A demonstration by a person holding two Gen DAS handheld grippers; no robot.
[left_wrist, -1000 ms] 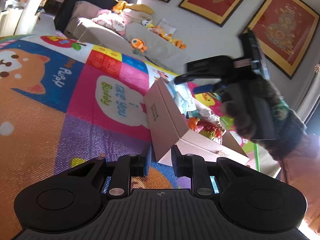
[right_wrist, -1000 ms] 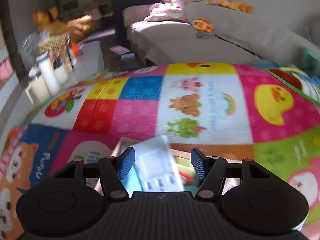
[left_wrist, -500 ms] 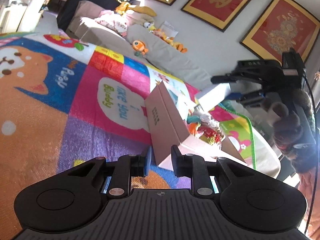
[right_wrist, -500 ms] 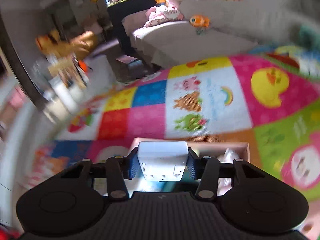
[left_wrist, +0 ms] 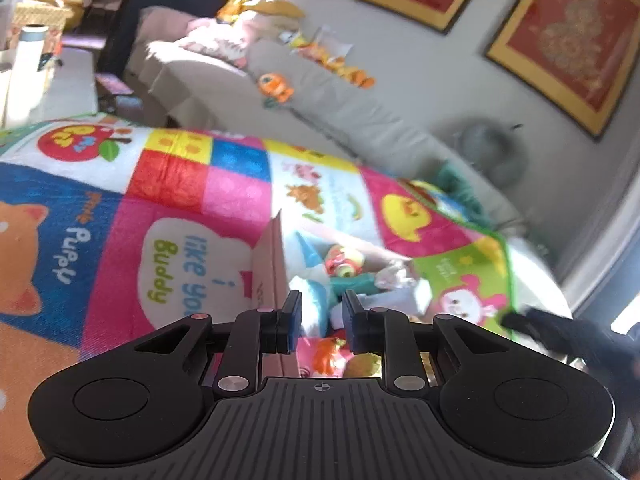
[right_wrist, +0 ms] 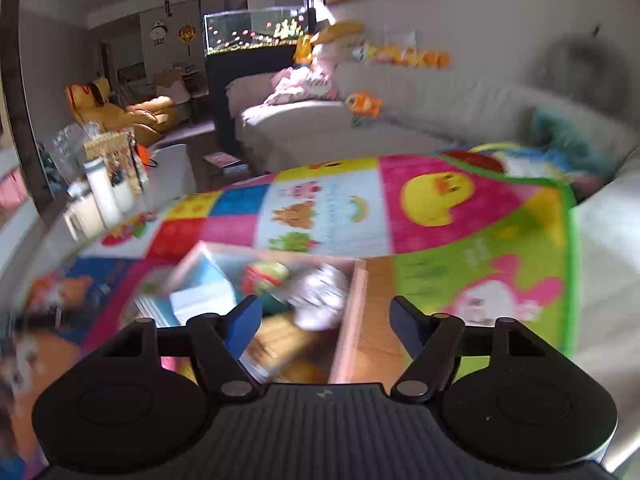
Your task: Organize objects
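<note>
Two grippers: we hold one in each hand, both above the cardboard box on the play mat.
Left gripper (left_wrist: 318, 322): we see its jaws a narrow gap apart with nothing between the pads, so it is released and empty.
Right gripper (right_wrist: 326, 320): our jaws here are spread wide and carry nothing; the blue pads stand far apart over the right wall of the box.
Cardboard box (right_wrist: 352, 320): an open, pinkish-tan box lying on the mat just ahead of both grippers; in the left wrist view (left_wrist: 272, 264) we look past its tall left wall.
Box contents: we make out a white and blue packet (right_wrist: 202, 300) at the left, a red and green toy (right_wrist: 264, 276) in the middle, and a crumpled white bundle (right_wrist: 320, 296) at the right, all inside the box; motion blur hides finer detail.
Small orange toy (left_wrist: 326, 354): we see it low in the box, right under the left gripper's fingers.
Play mat (right_wrist: 472, 240): a bright patchwork of cartoon squares under the box, with a yellow duck panel (right_wrist: 438, 196) beyond it.
Sofa (right_wrist: 400, 120): grey, behind the mat, with an orange plush (right_wrist: 364, 104) on its seat.
Far end: we see a lit fish tank (right_wrist: 256, 34) against the wall.
</note>
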